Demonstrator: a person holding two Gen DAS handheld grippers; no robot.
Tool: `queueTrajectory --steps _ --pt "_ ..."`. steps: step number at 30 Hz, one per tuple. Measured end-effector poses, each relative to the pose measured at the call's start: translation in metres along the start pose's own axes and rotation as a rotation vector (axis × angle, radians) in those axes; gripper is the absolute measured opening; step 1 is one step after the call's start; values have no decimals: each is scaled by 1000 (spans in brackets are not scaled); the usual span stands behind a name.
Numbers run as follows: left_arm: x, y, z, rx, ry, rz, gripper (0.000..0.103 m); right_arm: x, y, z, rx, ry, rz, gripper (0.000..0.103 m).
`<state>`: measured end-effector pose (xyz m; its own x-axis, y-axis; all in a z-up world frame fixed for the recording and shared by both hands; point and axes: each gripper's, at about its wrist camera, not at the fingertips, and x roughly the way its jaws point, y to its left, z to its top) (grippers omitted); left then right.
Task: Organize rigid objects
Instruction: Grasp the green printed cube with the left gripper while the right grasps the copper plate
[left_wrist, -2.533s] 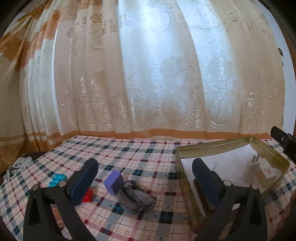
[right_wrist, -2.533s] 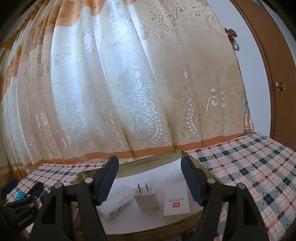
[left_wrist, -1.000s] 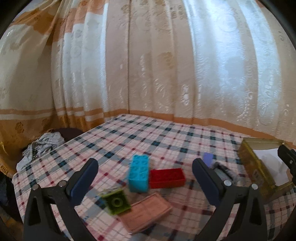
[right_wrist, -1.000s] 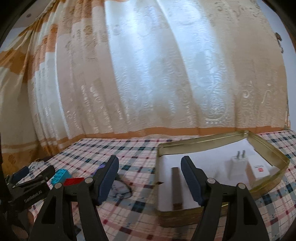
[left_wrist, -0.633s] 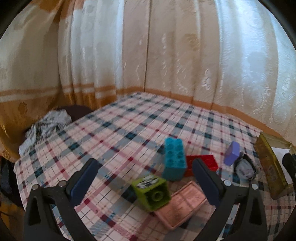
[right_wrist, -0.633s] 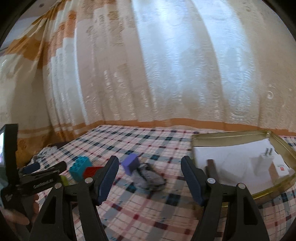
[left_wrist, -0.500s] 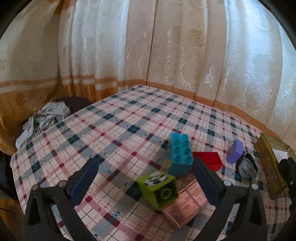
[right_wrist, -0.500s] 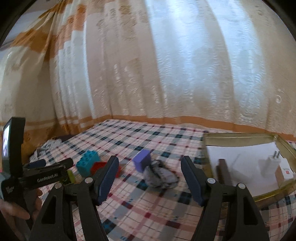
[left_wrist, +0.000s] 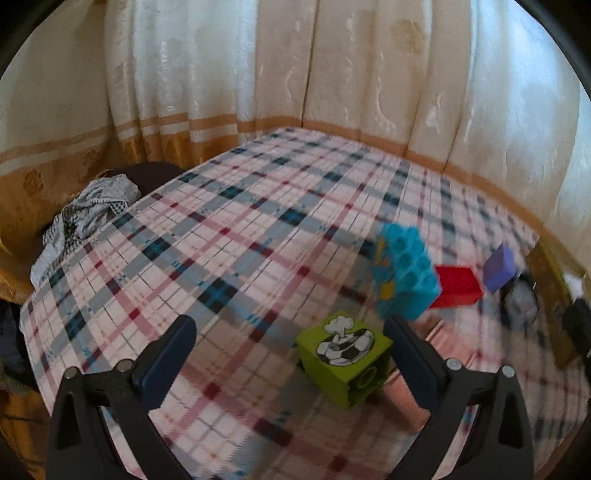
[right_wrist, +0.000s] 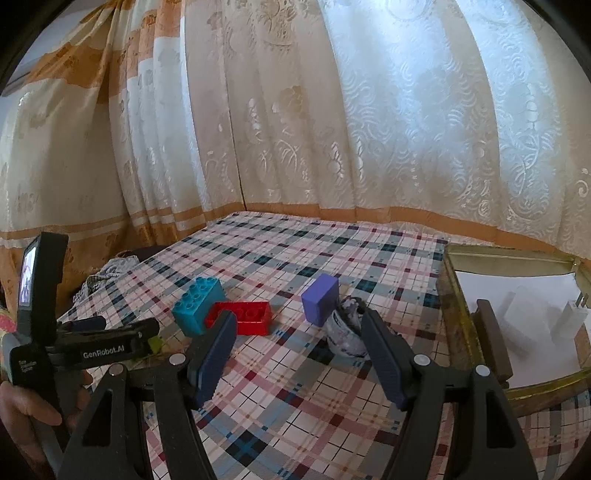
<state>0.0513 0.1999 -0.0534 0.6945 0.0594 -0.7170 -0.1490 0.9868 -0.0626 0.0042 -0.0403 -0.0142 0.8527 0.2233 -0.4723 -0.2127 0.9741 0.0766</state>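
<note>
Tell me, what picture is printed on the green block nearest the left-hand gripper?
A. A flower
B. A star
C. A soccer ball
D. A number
C. In the left wrist view the green block lies just ahead of the open left gripper, and its upper face carries a black-and-white soccer ball with a white puff above it.

A woven plaid tablecloth (right_wrist: 295, 266) covers the bench beneath glossy moulded-plastic building bricks: blue (right_wrist: 198, 301), red (right_wrist: 242, 316) and a lime cube (left_wrist: 345, 363) bearing a printed sticker. A matt purple block (right_wrist: 320, 299) sits by crumpled cloth (right_wrist: 345, 330). The brassy metal tin (right_wrist: 448, 288) is lined with white paper.
</note>
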Motion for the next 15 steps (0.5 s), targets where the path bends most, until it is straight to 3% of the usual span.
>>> queueTrajectory --steps 7,8,11,15 --pt "2 10 -9 180 4 86 102 4 4 -1 -7 28 31 72" --pt "6 11 -11 202 32 92 101 6 7 -2 -12 39 44 72" --pt "8 20 -10 179 53 17 99 9 16 -3 -40 60 58 72" --pt "14 32 -9 98 87 -31 94 16 27 -6 -51 106 96 72"
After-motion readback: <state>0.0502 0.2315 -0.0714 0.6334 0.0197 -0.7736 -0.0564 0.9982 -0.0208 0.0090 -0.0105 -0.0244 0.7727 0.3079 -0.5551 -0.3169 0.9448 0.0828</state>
